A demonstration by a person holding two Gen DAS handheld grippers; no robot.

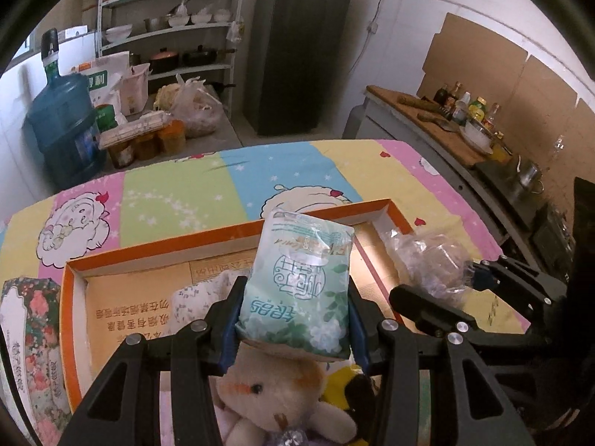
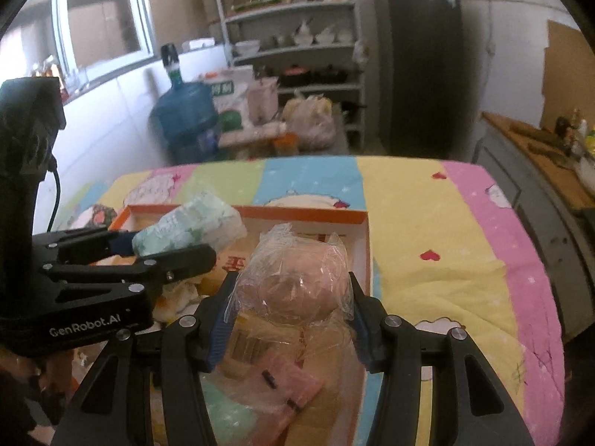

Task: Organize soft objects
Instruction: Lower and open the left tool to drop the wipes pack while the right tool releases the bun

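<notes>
Tissues [image 1: 297, 290] sit clamped in my left gripper [image 1: 295, 319] over the box [image 1: 74, 297]; my right gripper [image 2: 290, 316] grips a wrapped bun [image 2: 297, 282].

Mounted close behind each gripper's fingers, angled steeply down over the orange-rimmed box [image 1: 238, 227] [image 2: 362, 223]. Left wrist view from the box's near side; right wrist view just beside its right edge, somewhat blurred. Shared beyond the box: quilt, shelves, dark fridge [image 1: 297, 52] [image 2: 416, 67].
</notes>
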